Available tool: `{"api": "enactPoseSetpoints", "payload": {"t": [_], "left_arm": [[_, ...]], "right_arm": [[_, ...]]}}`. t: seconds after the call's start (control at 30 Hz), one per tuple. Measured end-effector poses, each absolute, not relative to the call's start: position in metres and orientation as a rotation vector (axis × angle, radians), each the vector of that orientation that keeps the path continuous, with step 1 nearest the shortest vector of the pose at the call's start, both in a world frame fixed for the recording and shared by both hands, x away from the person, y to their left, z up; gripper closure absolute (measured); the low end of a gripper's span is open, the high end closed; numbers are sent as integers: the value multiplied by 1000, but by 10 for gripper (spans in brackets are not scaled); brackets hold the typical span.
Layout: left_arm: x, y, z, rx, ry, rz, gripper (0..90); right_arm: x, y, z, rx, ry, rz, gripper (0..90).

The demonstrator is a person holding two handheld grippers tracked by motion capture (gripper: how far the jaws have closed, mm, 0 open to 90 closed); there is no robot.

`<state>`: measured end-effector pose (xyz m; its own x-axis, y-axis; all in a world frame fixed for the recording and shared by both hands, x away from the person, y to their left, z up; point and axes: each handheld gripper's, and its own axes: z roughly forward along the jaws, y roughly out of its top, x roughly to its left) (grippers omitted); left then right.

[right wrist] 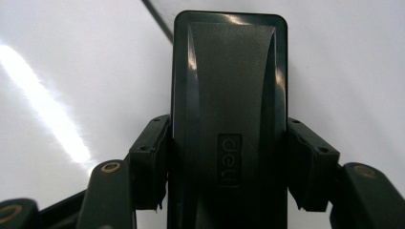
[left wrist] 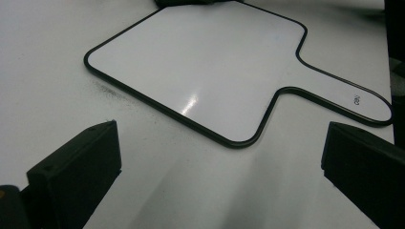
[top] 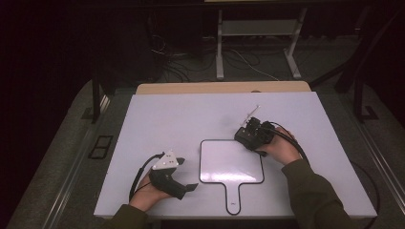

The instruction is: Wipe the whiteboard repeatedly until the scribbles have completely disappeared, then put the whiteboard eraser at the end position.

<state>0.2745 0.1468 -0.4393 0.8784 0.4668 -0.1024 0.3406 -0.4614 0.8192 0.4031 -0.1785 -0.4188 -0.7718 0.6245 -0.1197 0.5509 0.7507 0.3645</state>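
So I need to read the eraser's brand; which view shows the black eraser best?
The right gripper view: the eraser sits close up between the fingers, its logo readable. The high view shows it small and dark; the left gripper view catches just an edge.

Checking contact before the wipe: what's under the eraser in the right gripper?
The eraser, clamped in the right gripper, sits at the whiteboard top right corner. Its underside and contact are hidden.

The paddle board [top: 231,161] lies flat at the centre of the surface [top: 167,119], handle toward 6 o'clock. The eraser [top: 247,136], held in the right tongs [top: 244,137], sits at its 1 o'clock corner. The left tongs [top: 186,174] rest at 9 o'clock, just beside the paddle board.
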Motion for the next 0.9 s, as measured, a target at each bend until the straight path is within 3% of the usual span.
{"api": "enactPoseSetpoints", "payload": {"t": [0.37,0.9], "left_arm": [[275,147,-439,2091,587,169,0],[275,147,-439,2081,580,162,0]], "right_arm": [[419,-188,-405,1039,2706,685,384],[488,-155,-397,1064,2692,744,382]]}}
